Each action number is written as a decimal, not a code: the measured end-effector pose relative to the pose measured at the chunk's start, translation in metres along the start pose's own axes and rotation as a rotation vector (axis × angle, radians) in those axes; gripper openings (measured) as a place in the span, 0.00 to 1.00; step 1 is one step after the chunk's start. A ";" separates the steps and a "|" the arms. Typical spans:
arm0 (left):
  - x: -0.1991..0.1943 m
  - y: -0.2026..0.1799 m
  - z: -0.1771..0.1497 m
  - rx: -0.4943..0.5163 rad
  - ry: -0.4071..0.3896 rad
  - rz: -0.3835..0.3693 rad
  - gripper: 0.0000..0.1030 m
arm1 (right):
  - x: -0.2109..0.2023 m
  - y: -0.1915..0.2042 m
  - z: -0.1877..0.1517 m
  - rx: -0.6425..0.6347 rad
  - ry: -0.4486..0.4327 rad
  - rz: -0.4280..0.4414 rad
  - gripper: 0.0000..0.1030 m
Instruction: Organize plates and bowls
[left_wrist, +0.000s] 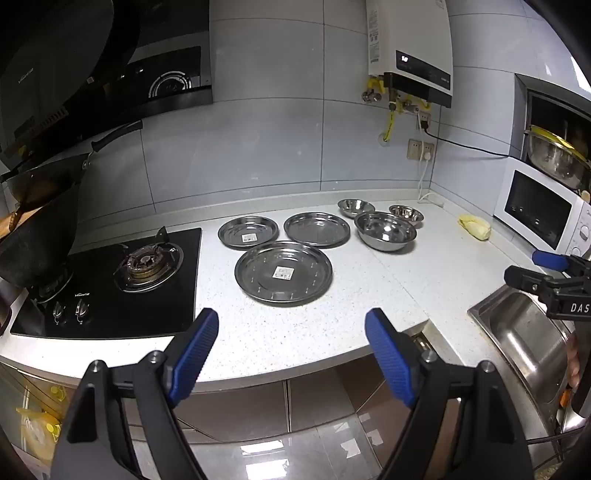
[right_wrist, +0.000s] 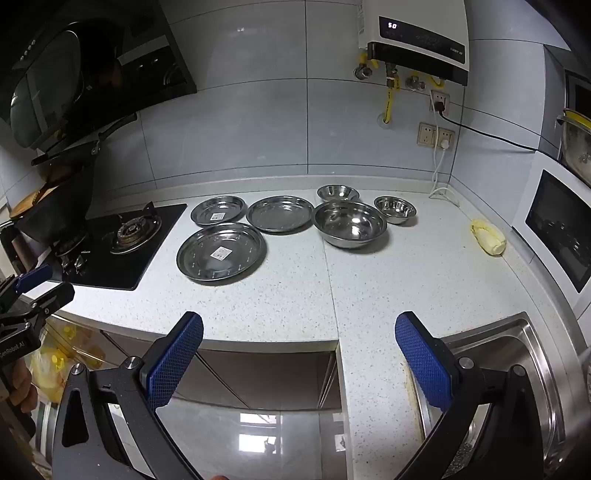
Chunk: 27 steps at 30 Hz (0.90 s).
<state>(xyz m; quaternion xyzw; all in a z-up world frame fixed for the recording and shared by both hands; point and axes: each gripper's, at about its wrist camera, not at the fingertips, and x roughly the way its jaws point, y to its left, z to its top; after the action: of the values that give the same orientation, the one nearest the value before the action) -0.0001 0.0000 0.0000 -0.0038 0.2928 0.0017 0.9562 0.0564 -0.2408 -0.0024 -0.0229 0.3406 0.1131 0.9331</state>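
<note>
Speckled white countertop (right_wrist: 295, 288), three empty steel plates (right_wrist: 221, 254), three empty steel bowls (right_wrist: 349, 223), left gripper (left_wrist: 291, 332) and right gripper (right_wrist: 299, 332) both spread wide, grasping nothing

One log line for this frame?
plates and bowls: unstacked on counter | left gripper: open, empty | right gripper: open, empty

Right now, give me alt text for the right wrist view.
Three steel plates and three steel bowls sit apart on a speckled white counter, between a gas stove and a sink. The open right gripper hovers empty in front.
</note>
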 end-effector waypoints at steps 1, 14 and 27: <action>0.000 0.000 0.000 0.000 0.001 0.000 0.79 | 0.000 0.000 0.000 0.000 -0.001 0.001 0.99; 0.001 0.005 -0.004 -0.004 0.006 0.006 0.79 | 0.003 -0.001 -0.006 -0.003 0.002 0.003 0.99; 0.001 0.009 -0.007 -0.014 0.017 0.006 0.79 | 0.009 0.004 -0.004 -0.006 0.010 0.004 0.99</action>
<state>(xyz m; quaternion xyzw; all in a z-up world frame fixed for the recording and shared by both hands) -0.0032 0.0092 -0.0062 -0.0097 0.3009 0.0068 0.9536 0.0596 -0.2353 -0.0110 -0.0257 0.3449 0.1161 0.9311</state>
